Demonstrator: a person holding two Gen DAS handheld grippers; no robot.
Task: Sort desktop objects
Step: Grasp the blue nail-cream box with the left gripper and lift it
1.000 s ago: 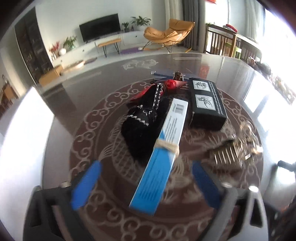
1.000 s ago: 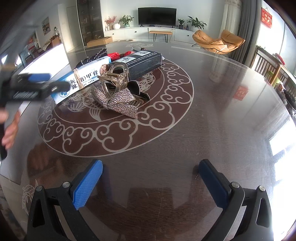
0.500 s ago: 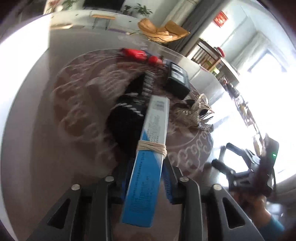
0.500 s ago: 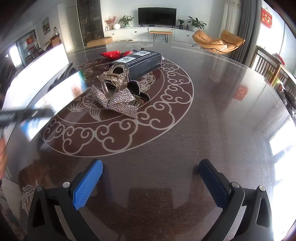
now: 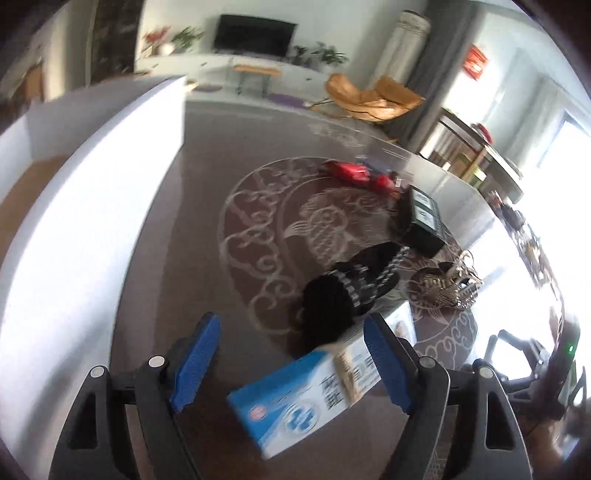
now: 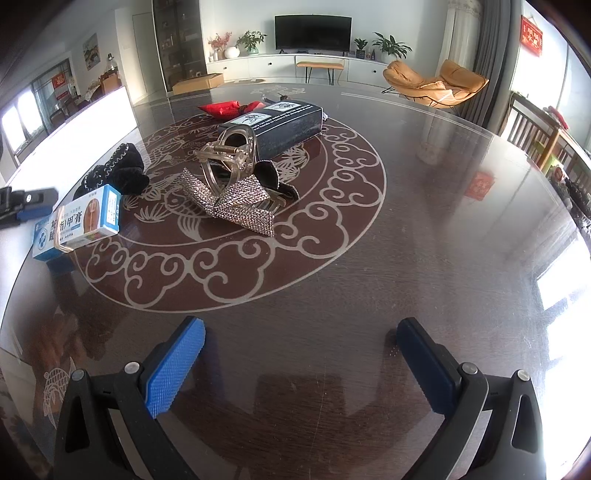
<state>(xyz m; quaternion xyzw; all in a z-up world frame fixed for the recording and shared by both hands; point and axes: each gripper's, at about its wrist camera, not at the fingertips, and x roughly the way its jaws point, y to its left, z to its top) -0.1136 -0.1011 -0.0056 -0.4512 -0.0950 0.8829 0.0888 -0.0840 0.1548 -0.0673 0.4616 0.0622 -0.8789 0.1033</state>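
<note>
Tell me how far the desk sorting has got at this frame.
Done: the blue-and-white box lies near the table edge, apart from the rest. In hand: nothing; the left gripper is opening around it, the right gripper is open. Left: black scrunchie, rhinestone clip, dark box, red item.

television (image 6: 312,32) on far wall | orange lounge chair (image 6: 434,83) right of it | potted plants (image 6: 391,47) on white cabinet (image 6: 258,66)

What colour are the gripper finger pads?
Blue, textured. Clearest in the right wrist view, on the right gripper finger pad.
</note>
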